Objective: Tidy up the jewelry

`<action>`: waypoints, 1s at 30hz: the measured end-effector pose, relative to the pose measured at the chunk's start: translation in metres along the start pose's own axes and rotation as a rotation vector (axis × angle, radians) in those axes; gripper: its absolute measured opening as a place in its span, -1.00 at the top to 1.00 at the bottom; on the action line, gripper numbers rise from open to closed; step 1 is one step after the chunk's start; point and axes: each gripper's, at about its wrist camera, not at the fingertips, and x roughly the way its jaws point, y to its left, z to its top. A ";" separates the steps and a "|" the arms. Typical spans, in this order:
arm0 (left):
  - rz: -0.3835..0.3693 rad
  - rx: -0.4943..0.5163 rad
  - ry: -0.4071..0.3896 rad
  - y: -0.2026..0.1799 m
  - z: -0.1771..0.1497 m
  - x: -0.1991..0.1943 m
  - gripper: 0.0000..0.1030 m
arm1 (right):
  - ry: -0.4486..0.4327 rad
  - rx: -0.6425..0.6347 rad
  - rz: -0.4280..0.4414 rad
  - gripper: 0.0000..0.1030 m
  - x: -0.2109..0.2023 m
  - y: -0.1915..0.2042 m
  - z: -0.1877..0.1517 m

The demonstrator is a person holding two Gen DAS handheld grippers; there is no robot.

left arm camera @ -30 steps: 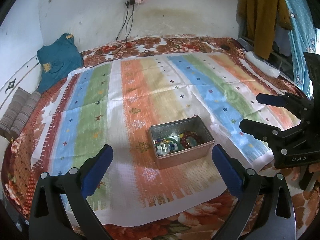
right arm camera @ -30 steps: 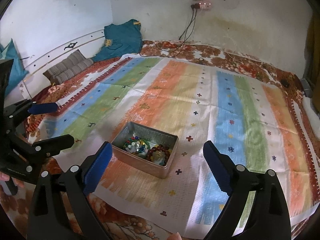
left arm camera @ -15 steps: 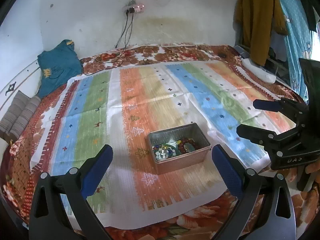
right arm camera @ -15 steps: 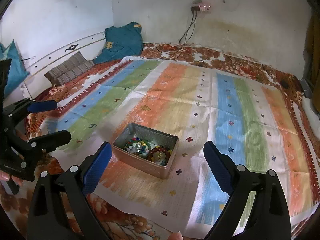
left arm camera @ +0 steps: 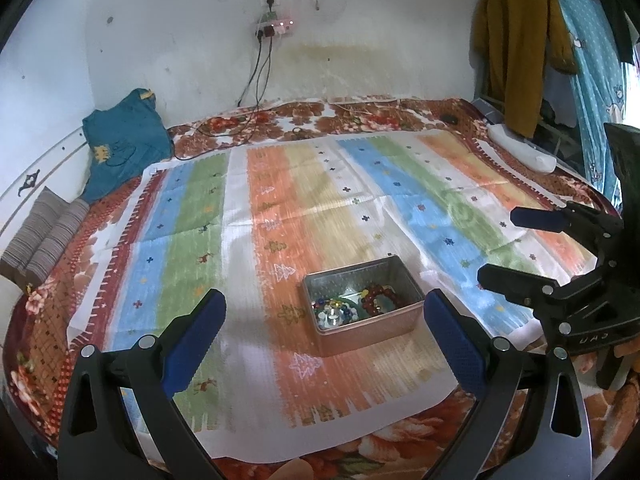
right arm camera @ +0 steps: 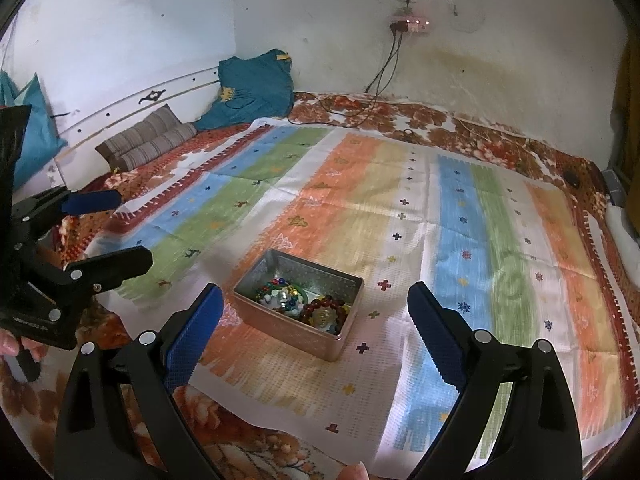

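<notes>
One tin (left arm camera: 362, 322) holds two bracelets (right arm camera: 324, 312); both grippers (left arm camera: 324, 320) gape empty.

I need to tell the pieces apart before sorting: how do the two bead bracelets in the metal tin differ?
The multicoloured bracelet mixes small blue, green, red and white beads; the dark red bracelet has larger beads of a single colour. The multicoloured bracelet lies toward the left gripper; the dark red bracelet lies toward the tin's other end. Both rest loose inside the metal tin, side by side, untouched by either open gripper.

open metal tin (left arm camera: 362, 307) on striped cloth (left arm camera: 256, 240); red bead bracelet (left arm camera: 380, 298) & multicolour beads (left arm camera: 334, 312) inside.
</notes>
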 end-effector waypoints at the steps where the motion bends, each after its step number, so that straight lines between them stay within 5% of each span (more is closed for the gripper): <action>1: -0.002 -0.004 -0.006 0.001 0.001 -0.001 -0.89 | -0.001 0.001 0.001 -0.83 0.000 0.000 0.000; 30: 0.008 -0.009 -0.054 0.000 0.008 -0.013 -0.89 | -0.012 0.020 -0.005 -0.85 -0.005 -0.004 -0.001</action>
